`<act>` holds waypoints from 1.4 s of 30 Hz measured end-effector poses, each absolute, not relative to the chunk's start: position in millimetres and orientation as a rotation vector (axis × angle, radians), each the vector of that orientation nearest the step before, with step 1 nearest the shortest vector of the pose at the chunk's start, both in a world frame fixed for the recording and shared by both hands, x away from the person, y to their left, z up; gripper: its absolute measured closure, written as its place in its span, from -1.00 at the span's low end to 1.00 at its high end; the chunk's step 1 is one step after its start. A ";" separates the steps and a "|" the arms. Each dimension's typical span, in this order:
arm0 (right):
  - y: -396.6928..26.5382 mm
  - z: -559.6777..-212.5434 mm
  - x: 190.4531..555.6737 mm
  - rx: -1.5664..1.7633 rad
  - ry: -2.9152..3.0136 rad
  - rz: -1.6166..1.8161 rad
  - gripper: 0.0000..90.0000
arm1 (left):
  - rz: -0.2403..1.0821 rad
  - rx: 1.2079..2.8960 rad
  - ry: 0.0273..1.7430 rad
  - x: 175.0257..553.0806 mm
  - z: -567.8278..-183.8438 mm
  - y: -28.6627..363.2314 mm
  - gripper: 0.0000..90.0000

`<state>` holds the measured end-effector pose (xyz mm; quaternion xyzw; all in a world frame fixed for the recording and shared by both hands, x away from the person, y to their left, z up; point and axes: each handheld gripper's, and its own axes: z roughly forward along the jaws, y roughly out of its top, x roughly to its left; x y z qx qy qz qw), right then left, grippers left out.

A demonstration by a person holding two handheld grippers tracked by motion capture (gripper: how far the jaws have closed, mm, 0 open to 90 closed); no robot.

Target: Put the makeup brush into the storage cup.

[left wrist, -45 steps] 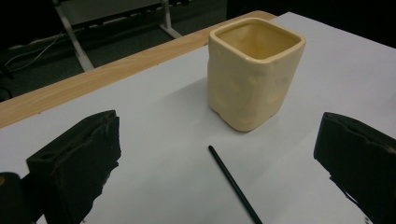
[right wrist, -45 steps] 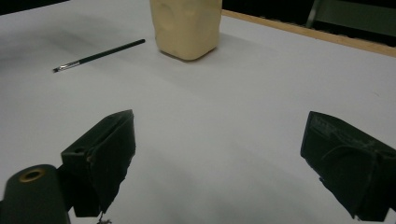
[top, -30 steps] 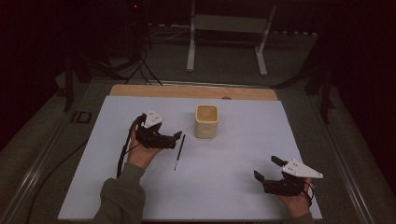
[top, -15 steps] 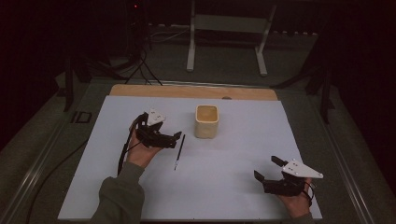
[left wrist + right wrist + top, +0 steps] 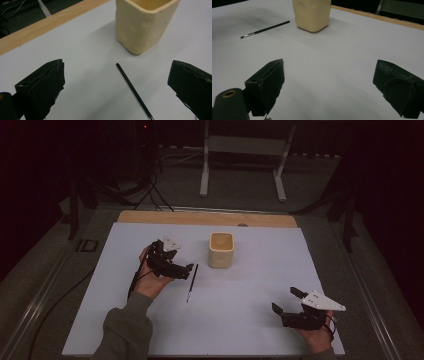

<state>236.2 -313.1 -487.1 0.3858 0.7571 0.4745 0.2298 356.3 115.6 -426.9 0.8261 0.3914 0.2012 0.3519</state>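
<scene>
A white table sheet (image 5: 240,320) — wooden strip (image 5: 205,218) behind, metal stand (image 5: 245,150) beyond.

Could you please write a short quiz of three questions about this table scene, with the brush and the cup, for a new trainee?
1. True or false: the left gripper is shut on the thin black paintbrush.
2. Multiple choice: where does the paintbrush lie? A) inside the cream ceramic cup; B) flat on the white table sheet, near the cup; C) between the jaws of the right gripper.
3. Fill the gap: in the high view, the gripper closer to the paintbrush is the ____ one.

Key:
1. False: its jaws stand open and the brush lies on the sheet, apart from them.
2. B
3. left
</scene>
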 end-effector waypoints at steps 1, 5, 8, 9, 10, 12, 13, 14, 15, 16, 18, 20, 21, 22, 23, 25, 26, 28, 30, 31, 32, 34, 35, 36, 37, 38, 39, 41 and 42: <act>-313.1 -487.1 236.3 1.061 2.083 1.306 -0.78 | 0.519 2.142 1.016 356.6 -427.0 115.4 -0.95; -313.1 -487.3 236.4 1.060 2.083 1.306 -0.78 | 0.512 2.157 1.023 357.8 -426.4 114.5 -0.95; -313.1 -487.3 236.4 1.060 2.084 1.306 -0.78 | 0.506 2.178 1.022 358.4 -425.4 113.2 -0.95; -313.0 -487.4 236.5 1.061 2.085 1.305 -0.78 | 0.505 2.181 1.023 358.6 -425.0 112.7 -0.95; -312.9 -487.5 236.5 1.061 2.085 1.304 -0.78 | 0.497 2.184 1.022 359.1 -424.7 112.4 -0.95; -312.8 -487.5 236.6 1.060 2.085 1.304 -0.78 | 0.485 2.187 1.036 360.2 -423.7 111.8 -0.95; -312.8 -487.6 236.6 1.060 2.086 1.304 -0.78 | 0.484 2.195 1.037 360.7 -423.1 111.6 -0.95; -312.8 -487.6 236.6 1.061 2.086 1.304 -0.78 | 0.476 2.199 1.035 361.3 -422.8 111.3 -0.95; -312.8 -487.5 236.6 1.061 2.085 1.304 -0.78 | 0.474 2.202 1.039 361.6 -422.5 110.8 -0.95; -312.9 -487.5 236.6 1.061 2.085 1.305 -0.78 | 0.471 2.213 1.039 362.0 -421.8 110.2 -0.95; -312.8 -487.6 236.6 1.061 2.086 1.304 -0.78 | 0.460 2.224 1.039 363.0 -421.0 108.8 -0.95; -312.8 -487.6 236.6 1.061 2.086 1.304 -0.78 | 0.451 2.231 1.037 363.3 -420.7 108.2 -0.95; -312.8 -487.5 236.6 1.060 2.086 1.304 -0.78 | 0.445 2.239 1.037 364.0 -420.2 106.6 -0.95; -312.9 -487.5 236.5 1.059 2.086 1.304 -0.78 | 0.440 2.244 1.038 364.4 -419.8 106.2 -0.95; -313.0 -487.5 236.5 1.059 2.086 1.304 -0.78 | 0.429 2.246 1.039 364.9 -419.7 105.5 -0.95; -313.0 -487.5 236.5 1.061 2.086 1.304 -0.78 | 0.420 2.261 1.043 365.6 -419.6 103.7 -0.95; -313.0 -487.4 236.5 1.061 2.086 1.304 -0.78 | 0.417 2.267 1.042 365.9 -419.6 103.2 -0.95; -313.0 -487.4 236.5 1.059 2.086 1.304 -0.78 | 0.417 2.279 1.053 366.6 -420.2 101.4 -0.95; -313.0 -487.4 236.5 1.060 2.086 1.304 -0.78 | 0.409 2.296 1.059 367.5 -421.7 99.6 -0.95; -313.0 -487.5 236.5 1.059 2.086 1.303 -0.78 | 0.406 2.305 1.059 368.0 -422.5 98.8 -0.95; -313.0 -487.5 236.5 1.060 2.086 1.303 -0.78 | 0.401 2.318 1.062 368.5 -423.4 97.6 -0.95; -313.0 -487.4 236.5 1.059 2.085 1.303 -0.78 | 0.394 2.344 1.064 369.4 -425.2 95.4 -0.95; -313.0 -487.4 236.5 1.061 2.085 1.304 -0.78 | 0.389 2.352 1.067 369.7 -425.9 94.3 -0.95; -313.1 -487.4 236.6 1.061 2.085 1.304 -0.78 | 0.386 2.363 1.068 370.2 -426.5 93.3 -0.95; -313.1 -487.4 236.5 1.060 2.085 1.303 -0.78 | 0.379 2.374 1.067 370.6 -427.1 92.5 -0.95; -313.1 -487.4 236.5 1.060 2.086 1.304 -0.78 | 0.369 2.383 1.067 371.2 -428.0 91.6 -0.95; -313.1 -487.4 236.5 1.060 2.086 1.304 -0.78 | 0.365 2.393 1.071 371.7 -428.8 90.8 -0.95; -313.1 -487.4 236.5 1.060 2.086 1.304 -0.78 | 0.355 2.409 1.071 372.7 -430.0 89.6 -0.95; -313.1 -487.3 236.5 1.060 2.086 1.304 -0.78 | 0.351 2.417 1.073 373.0 -430.6 89.0 -0.95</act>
